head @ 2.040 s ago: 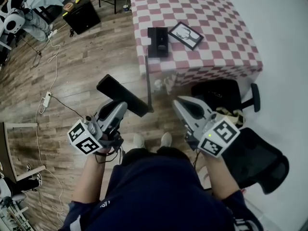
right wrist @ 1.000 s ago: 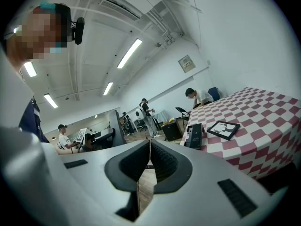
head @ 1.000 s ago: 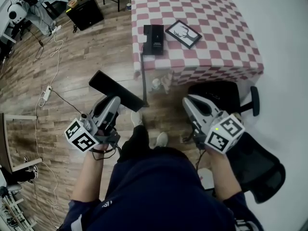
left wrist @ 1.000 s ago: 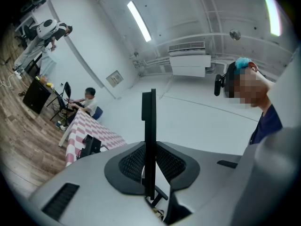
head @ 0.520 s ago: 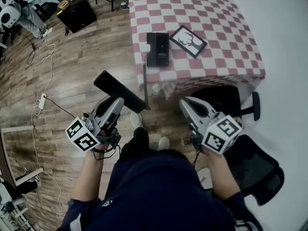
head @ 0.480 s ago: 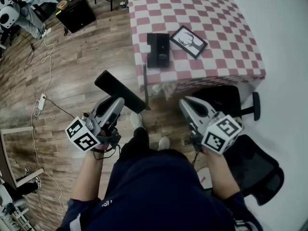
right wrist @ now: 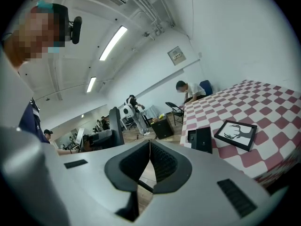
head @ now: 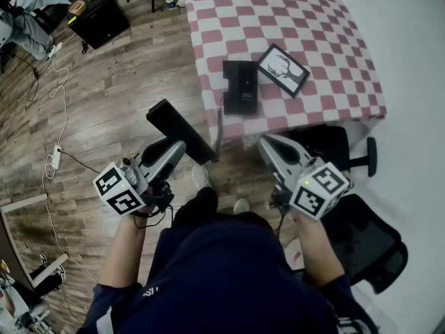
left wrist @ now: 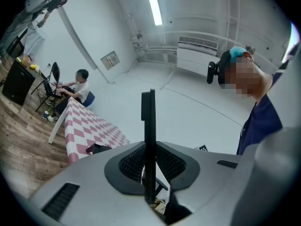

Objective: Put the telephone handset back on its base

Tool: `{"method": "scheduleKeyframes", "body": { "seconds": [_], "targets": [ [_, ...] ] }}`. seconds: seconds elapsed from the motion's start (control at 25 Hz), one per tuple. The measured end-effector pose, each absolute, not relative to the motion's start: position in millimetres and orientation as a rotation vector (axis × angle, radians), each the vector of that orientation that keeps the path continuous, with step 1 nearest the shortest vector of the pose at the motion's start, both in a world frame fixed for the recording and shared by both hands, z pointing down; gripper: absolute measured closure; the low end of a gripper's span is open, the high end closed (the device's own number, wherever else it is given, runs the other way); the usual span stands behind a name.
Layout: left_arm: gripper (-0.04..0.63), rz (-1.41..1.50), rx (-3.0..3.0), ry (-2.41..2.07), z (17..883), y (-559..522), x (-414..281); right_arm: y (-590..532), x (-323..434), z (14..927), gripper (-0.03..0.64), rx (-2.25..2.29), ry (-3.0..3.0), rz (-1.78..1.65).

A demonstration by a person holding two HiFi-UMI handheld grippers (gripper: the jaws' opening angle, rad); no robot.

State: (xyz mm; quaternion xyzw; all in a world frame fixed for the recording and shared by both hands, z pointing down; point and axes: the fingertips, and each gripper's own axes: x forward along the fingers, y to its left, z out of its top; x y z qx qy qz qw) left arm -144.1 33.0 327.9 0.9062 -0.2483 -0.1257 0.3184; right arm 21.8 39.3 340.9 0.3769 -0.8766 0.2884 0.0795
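- Showing as a long, flat black slab: handset [head: 179, 132], edge-on and thin in the left gripper view, up over the wooden floor [head: 111, 96], apart from the table [head: 278, 12].
- Sitting near the checkered table's front edge: black base [head: 240, 88], beside a framed antler picture [head: 283, 69].
- Left claw [head: 182, 147]: clamped narrow on the handset.
- Right claw [head: 263, 142]: pressed together, empty.
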Motion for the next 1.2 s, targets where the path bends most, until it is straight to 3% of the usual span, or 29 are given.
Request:
{"method": "scheduleKeyframes", "body": {
  "seconds": [0.64, 1.2],
  "targets": [
    [0.505, -0.265, 2.378, -0.478, 348, -20, -150, -8, 14, 349, 0.6, 1.217, -2.533, 0.863],
    [0.505, -0.14, 2.335, -0.489, 371, -40, -113, -49, 33, 374, 0.6, 1.08, -2.589, 0.948]
  ]
}}
